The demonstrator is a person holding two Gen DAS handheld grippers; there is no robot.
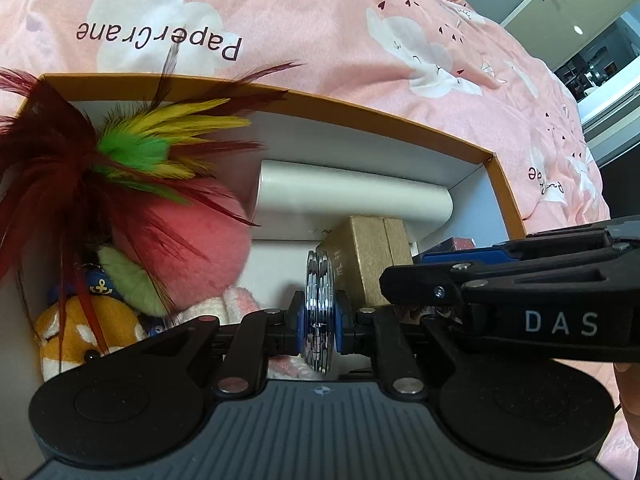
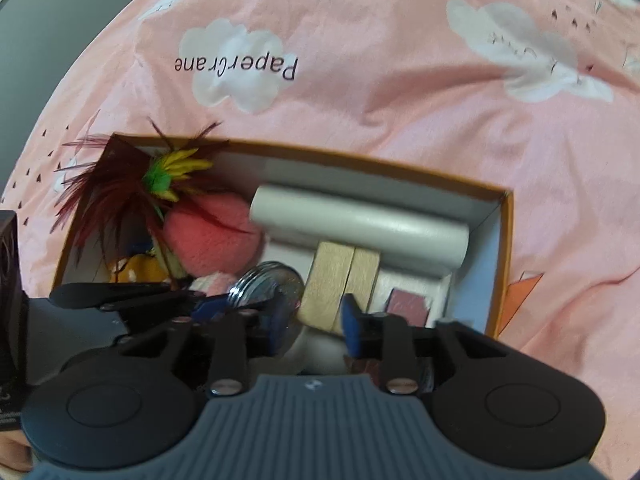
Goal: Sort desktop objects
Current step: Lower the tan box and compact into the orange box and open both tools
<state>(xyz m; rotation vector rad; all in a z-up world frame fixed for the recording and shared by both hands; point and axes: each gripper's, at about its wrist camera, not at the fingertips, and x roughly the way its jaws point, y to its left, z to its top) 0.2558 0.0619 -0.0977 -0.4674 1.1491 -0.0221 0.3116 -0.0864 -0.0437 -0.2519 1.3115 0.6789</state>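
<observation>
The left tool [image 1: 319,320] is clamped on a faceted silver disc [image 1: 320,304], held edge-on above the box [image 1: 360,108]; the disc's lower rim is cut off by the tool body. The right tool [image 2: 310,320] stands open, gripping nothing. In the blurred right view, the disc appears glassy. In the box lie a white tube [image 1: 352,192], gold block [image 1: 368,260], feathers [image 1: 80,168] and a half-hidden plush [image 1: 84,332].

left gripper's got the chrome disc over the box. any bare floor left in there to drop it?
Left gripper holds the chrome disc. A bare white strip of the box floor lies between the white tube and the gold block, running to the right wall. The left half is crowded with the feather toy and pink plush.
</observation>
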